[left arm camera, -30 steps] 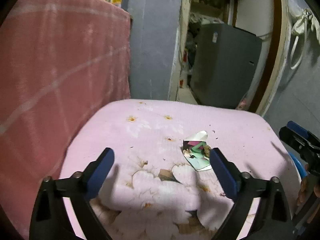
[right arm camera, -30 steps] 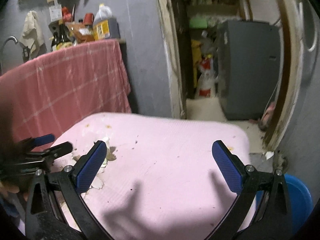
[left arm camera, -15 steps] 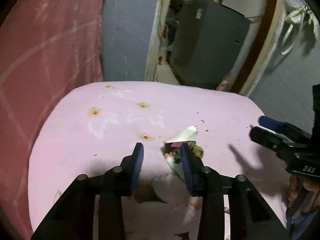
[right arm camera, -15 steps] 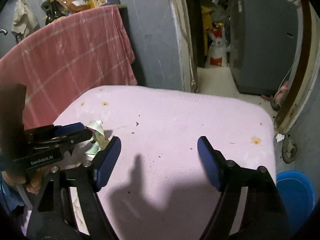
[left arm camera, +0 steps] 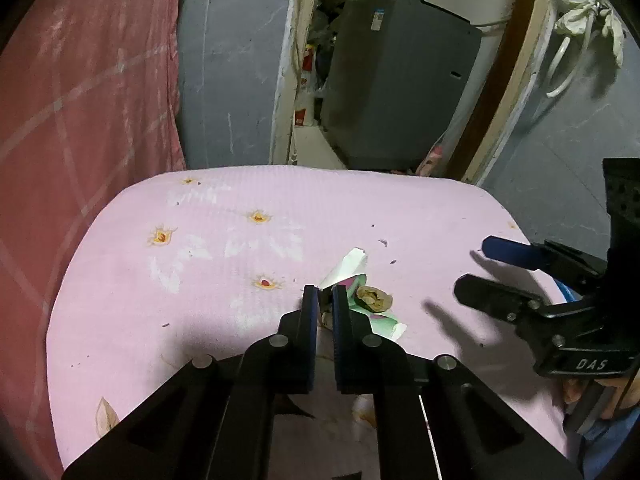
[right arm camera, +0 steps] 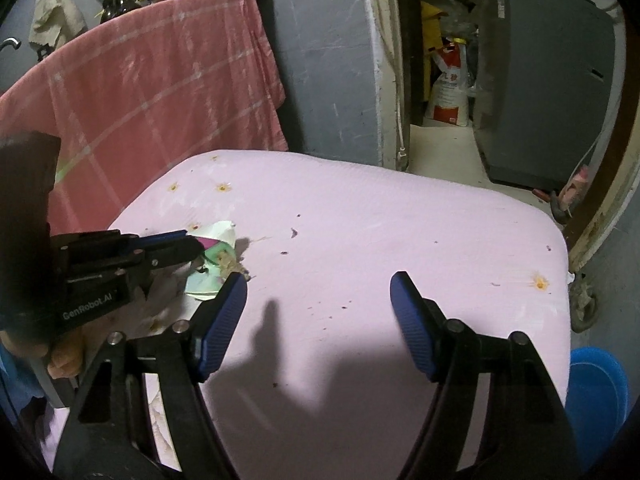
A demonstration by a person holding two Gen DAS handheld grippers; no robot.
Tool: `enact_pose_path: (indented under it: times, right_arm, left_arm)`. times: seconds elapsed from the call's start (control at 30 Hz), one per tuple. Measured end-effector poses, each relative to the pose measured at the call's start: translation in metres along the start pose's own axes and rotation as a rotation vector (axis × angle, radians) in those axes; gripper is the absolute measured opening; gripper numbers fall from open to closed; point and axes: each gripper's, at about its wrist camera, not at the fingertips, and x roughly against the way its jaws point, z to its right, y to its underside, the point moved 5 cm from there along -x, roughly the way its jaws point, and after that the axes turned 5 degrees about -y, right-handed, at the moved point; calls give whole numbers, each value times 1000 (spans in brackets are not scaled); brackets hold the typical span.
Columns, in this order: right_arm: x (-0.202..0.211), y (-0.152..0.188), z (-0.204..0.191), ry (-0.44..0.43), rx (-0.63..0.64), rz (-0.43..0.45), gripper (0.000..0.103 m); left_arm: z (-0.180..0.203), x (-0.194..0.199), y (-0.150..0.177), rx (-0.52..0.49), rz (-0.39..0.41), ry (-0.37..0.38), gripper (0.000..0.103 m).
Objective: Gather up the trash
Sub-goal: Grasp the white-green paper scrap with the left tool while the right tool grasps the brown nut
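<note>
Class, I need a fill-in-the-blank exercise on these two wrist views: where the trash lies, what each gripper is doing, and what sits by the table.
1. The left gripper is shut on the ____.
2. The right gripper hangs over the pink table with its jaws ____.
3. A brown crumpled lump rests on the wrapper, to the ____ of the left gripper's tips.
4. The bin beside the table is ____.

Missing words: wrapper; open; right; blue
</note>
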Motion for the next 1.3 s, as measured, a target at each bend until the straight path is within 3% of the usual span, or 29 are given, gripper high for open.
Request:
enact_pose_path:
  times: [0.13,0.43,0.63,0.83,0.97,1.1,1.3]
  right_arm:
    - [-7,1,-9,-2,30,-26,72]
    - [-28,0,-37,-77,88,-78,56]
    - [-43,-1,-56,-83,156,-116,44]
    - [-36,-1,-50,-88,140,-96,43]
    - [-36,-3,-44,-93,111,-86,43]
    - [-34,-4,-47,-90,121,-82,42]
    - [-42,-3,-64,-90,178,-110,40]
  left_arm:
    - [4,3,4,-27,-19,-38,4]
    - [-15,19,23,24,-32,-135,3]
    - [-31,25,29,78,-25,-116,2]
    - [-25,32,39,40,-49,-82,1]
    - [-27,41,45,72,-52,-75,1]
    - [-33,58,48,104,-24,-96,1]
    - [-45,76,59,164,-7,-188,1]
